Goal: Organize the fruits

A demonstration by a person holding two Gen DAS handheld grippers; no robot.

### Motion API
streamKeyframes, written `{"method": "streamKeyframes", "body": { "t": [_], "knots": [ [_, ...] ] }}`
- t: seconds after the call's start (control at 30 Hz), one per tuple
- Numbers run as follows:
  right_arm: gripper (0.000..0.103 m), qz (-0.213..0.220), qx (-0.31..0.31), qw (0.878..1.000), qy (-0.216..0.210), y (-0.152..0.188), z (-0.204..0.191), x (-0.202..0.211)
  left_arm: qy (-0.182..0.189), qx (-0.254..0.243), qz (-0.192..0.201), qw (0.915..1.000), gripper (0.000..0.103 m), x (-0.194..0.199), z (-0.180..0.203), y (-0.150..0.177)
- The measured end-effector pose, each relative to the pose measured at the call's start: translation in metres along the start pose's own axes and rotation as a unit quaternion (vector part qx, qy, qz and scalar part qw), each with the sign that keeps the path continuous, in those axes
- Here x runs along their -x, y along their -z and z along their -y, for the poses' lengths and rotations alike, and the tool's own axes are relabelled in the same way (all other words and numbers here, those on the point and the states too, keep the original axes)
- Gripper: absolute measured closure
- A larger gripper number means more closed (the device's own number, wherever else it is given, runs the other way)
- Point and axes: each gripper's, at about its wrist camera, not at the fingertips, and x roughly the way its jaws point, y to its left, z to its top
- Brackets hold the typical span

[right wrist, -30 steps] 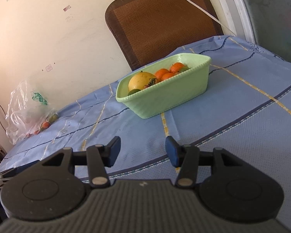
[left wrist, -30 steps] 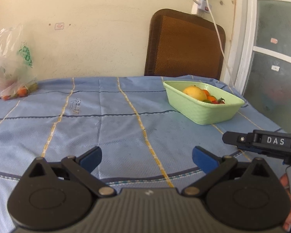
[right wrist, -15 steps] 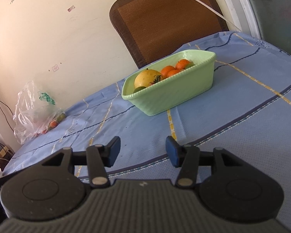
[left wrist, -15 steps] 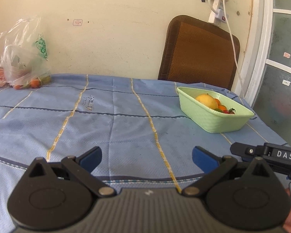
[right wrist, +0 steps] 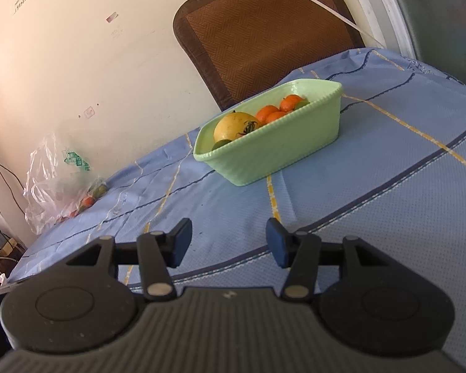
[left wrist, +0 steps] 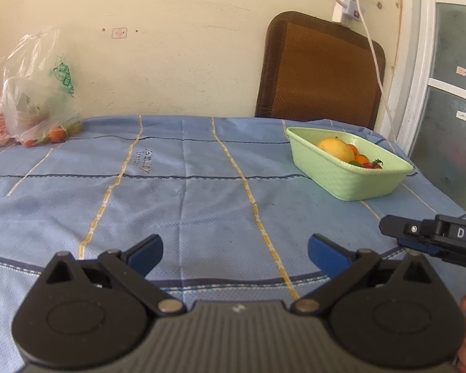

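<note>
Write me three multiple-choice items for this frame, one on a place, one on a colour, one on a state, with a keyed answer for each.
1. Where does the plastic bag of fruit lie?
A. inside the basket
B. at the far left of the table, by the wall
C. on the chair

2. What colour is the basket holding the fruit?
A. pale green
B. red
C. white

3. How do the left tool and right tool stand?
A. both shut on fruit
B. left shut on the bag, right open
C. both open and holding nothing

Answers:
1 B, the bag sits on the blue tablecloth at its far left edge, under the wall.
2 A, its ribbed wall is pale green in both views.
3 C, a clear gap shows between each pair of blue pads, with only cloth behind.
</note>
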Motion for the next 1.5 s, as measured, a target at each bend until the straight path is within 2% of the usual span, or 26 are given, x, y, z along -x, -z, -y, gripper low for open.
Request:
{"method": "streamKeyframes", "body": {
  "t": [0.27,0.43,0.63,1.0,1.5],
  "knots": [
    [0.045,0.000,0.003,1.000,0.000,0.0000,0.0001,0.0001,-0.014,-0.012,-0.010,0.9998,0.000,-0.0020,0.0037,0.0004],
    [0.043,0.000,0.003,1.000,0.000,0.0001,-0.0001,0.0002,-0.002,-0.014,-0.007,0.9999,0.000,0.0003,0.0039,0.0003],
    [0.042,-0.001,0.005,1.000,0.000,-0.0003,-0.0003,0.0002,-0.004,-0.024,-0.010,0.9996,0.000,-0.0004,0.0075,0.0013],
    [0.038,-0.004,0.017,1.000,-0.002,-0.0004,-0.0026,-0.0015,-0.005,-0.019,-0.013,0.9997,0.000,-0.0003,0.0063,0.0016],
    [0.037,-0.007,0.026,1.000,-0.007,-0.0001,-0.0033,-0.0021,-0.016,-0.018,-0.008,0.9997,0.000,-0.0008,0.0061,0.0012]
  ]
}}
